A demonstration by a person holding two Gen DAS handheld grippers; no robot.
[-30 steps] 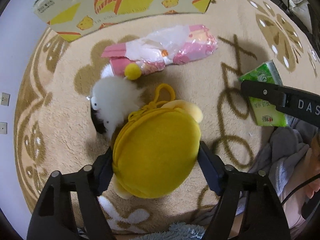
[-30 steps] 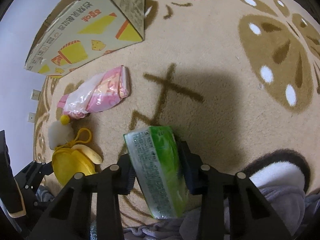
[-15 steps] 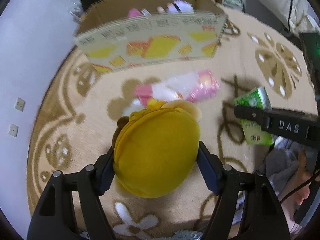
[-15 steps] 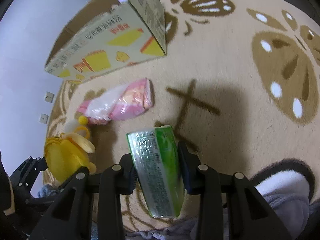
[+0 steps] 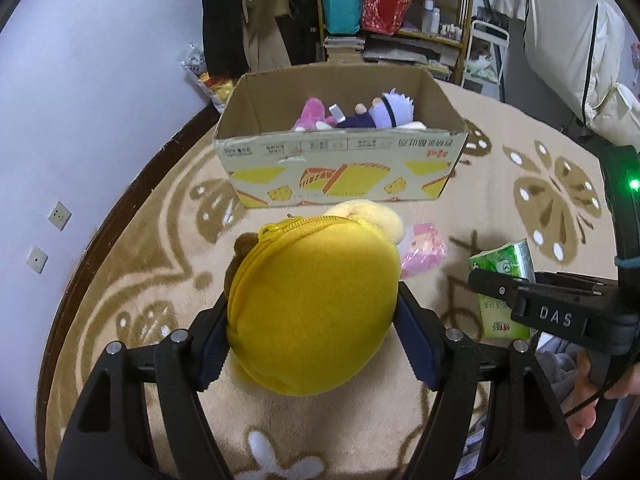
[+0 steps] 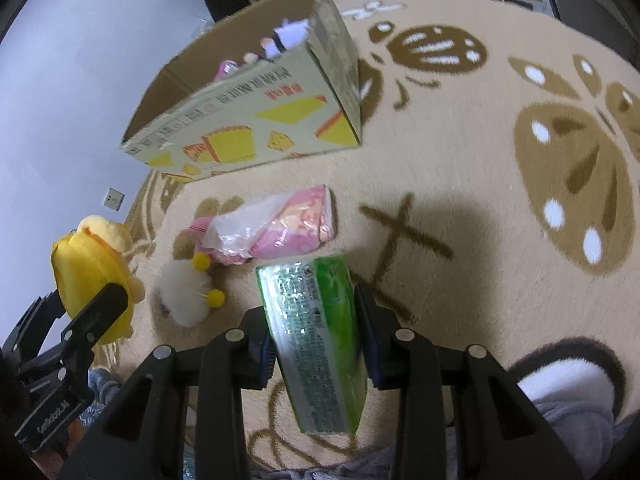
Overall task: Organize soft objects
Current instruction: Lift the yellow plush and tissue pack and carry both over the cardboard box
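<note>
**Both grippers loaded near the printed cardboard box**

Left gripper [image 5: 312, 320] clamped on round yellow plush zip pouch [image 5: 316, 312], raised before open cardboard box [image 5: 340, 168]. Right gripper [image 6: 316, 336] clamped on green plastic-wrapped tissue pack [image 6: 316, 340], nearer than pink plastic packet [image 6: 276, 228] and white fluffy pompom toy [image 6: 186, 292] on beige patterned carpet [image 6: 480, 168].

Showing 2 grippers, 1 cardboard box [image 5: 340, 168], 1 yellow plush pouch [image 5: 316, 312], 1 green tissue pack [image 6: 316, 344], 1 pink wrapped pack [image 6: 276, 228], 1 white pom-pom toy [image 6: 188, 296], 2 wall sockets.
</note>
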